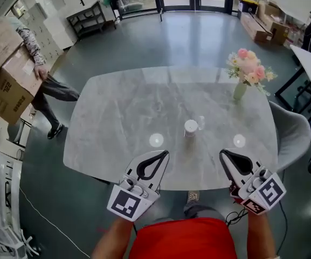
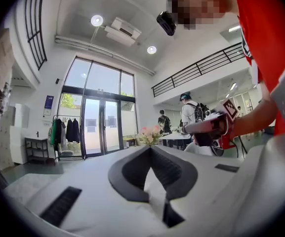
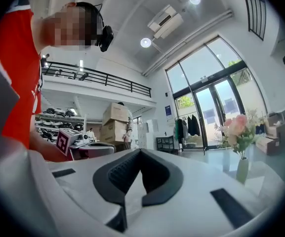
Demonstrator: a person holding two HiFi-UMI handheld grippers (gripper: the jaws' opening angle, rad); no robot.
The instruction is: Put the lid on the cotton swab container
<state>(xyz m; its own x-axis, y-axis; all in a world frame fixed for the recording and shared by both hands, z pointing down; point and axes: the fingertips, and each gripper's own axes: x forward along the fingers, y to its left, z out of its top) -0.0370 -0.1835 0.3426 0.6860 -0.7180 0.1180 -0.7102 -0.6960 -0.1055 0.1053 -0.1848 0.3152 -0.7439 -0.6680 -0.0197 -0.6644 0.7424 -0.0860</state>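
At the upper left of the head view, a person (image 1: 34,50) carries cardboard boxes (image 1: 4,74), well apart from the tabletop (image 1: 117,107). At lower left, the left gripper (image 1: 165,155) has its jaws clenched on nothing. The cotton swab container (image 1: 191,128) stands at frame centre. The clear thing just beside it may be the lid (image 1: 201,122), but it is too small to be sure. At lower right, the right gripper (image 1: 223,154) is likewise closed and empty. The container looks light, so a jaw knocking it could tip it. A clear lid could slip from the jaws or seat crooked.

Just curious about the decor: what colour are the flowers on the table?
Pink and cream flowers, clearest in the head view.
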